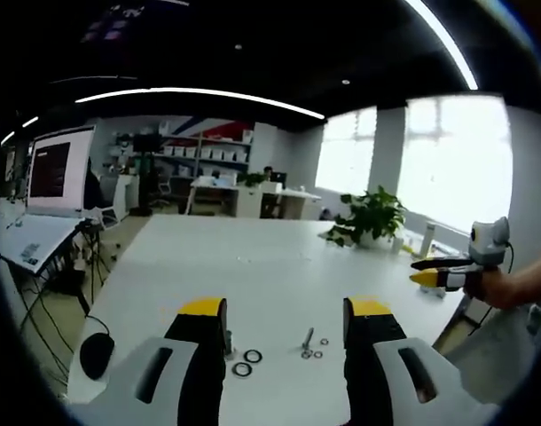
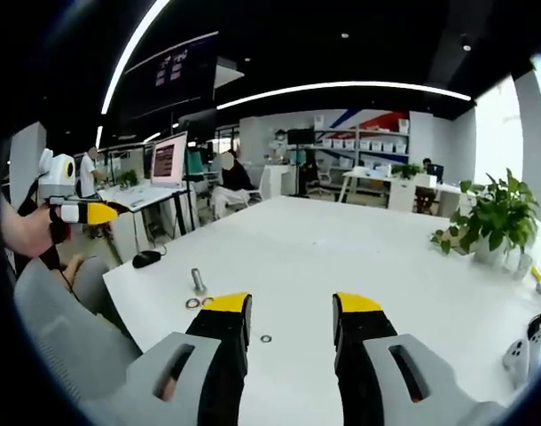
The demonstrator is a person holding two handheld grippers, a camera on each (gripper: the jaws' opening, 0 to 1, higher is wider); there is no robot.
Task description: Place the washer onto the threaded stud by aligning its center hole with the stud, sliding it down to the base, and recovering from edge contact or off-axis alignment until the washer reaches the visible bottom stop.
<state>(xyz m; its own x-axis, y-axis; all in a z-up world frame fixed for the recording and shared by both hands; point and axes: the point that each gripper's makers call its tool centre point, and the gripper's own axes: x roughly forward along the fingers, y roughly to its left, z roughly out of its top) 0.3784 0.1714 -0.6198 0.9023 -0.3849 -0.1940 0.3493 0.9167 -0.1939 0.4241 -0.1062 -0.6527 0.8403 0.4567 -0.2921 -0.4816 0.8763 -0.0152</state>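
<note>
While both tools hover above a white tabletop (image 1: pixel 253 266) in an open office, the left tool (image 1: pixel 286 333) has its yellow-tipped jaws apart with nothing between them, and the right tool (image 2: pixel 291 324) likewise stands spread and empty. In the left gripper view, the threaded stud (image 1: pixel 308 338) lies between the jaws with small washers (image 1: pixel 317 353) just beside it, and two dark rings (image 1: pixel 246 362) rest near the left jaw. In the right gripper view, one washer (image 2: pixel 266 338) lies between the jaws. A potted plant (image 1: pixel 368 217) stands at the tabletop's far side.
</note>
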